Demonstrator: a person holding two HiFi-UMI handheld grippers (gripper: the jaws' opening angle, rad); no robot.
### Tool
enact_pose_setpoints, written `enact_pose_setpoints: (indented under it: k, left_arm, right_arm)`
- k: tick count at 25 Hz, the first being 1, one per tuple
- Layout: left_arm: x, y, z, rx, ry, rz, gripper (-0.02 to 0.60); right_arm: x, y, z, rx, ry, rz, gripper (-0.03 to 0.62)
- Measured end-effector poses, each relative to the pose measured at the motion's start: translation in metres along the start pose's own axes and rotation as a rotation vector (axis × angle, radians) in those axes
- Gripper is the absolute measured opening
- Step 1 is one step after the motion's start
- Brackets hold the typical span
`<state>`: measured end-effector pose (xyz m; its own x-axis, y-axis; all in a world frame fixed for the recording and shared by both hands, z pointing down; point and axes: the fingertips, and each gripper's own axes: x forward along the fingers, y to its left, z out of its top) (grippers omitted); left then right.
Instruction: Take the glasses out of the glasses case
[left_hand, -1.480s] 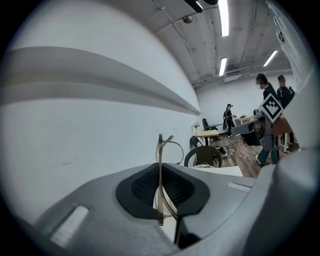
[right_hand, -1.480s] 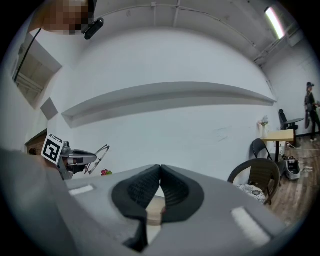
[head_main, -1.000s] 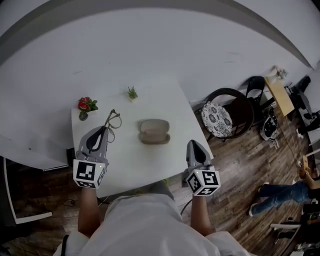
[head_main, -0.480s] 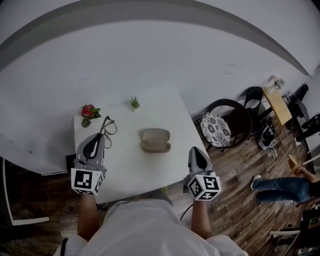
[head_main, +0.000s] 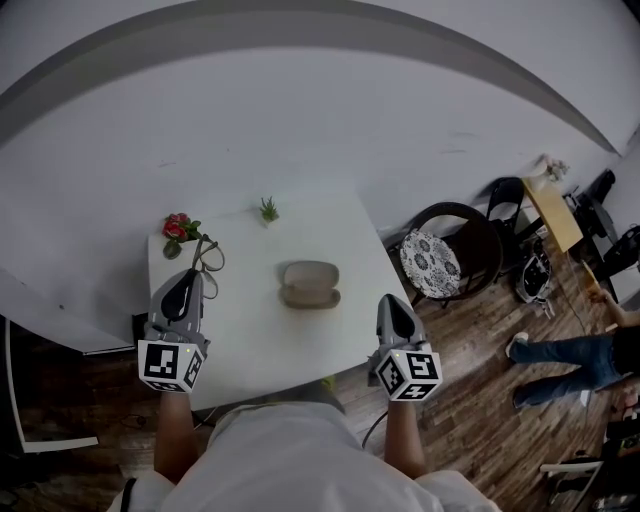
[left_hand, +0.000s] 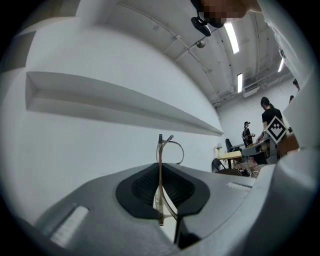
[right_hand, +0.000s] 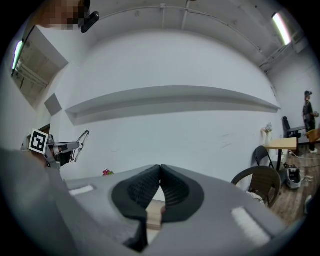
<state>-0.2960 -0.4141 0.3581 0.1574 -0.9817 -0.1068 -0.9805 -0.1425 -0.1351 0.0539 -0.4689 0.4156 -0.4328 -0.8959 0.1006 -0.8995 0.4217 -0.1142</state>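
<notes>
The tan glasses case (head_main: 310, 284) lies open near the middle of the white table (head_main: 260, 330); its edge shows under the right jaws (right_hand: 155, 214). My left gripper (head_main: 189, 277) is at the table's left side, shut on the thin-rimmed glasses (head_main: 206, 254). In the left gripper view one temple arm runs upright between the pads and the glasses (left_hand: 161, 150) stick up past my left gripper (left_hand: 160, 170). My right gripper (head_main: 391, 294) is at the table's right edge, right of the case. Here my right gripper (right_hand: 160, 169) is shut with nothing in it.
A small pot of red flowers (head_main: 177, 227) and a tiny green plant (head_main: 268, 208) stand at the table's far edge against the white wall. A dark round chair with a patterned cushion (head_main: 432, 262) stands right of the table. A person (head_main: 560, 355) is on the wooden floor at right.
The left gripper and the glasses have shifted a little left, away from the case. The right gripper has hardly moved. The person on the floor at right has walked on.
</notes>
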Motion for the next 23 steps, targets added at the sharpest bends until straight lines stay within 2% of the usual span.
enact_pose_setpoints:
  k: [23]
  left_arm:
    - [-0.005,0.002,0.007,-0.011,-0.022,0.018,0.025]
  right_arm:
    - [-0.013,-0.009,0.004,0.002,-0.007,-0.018,0.002]
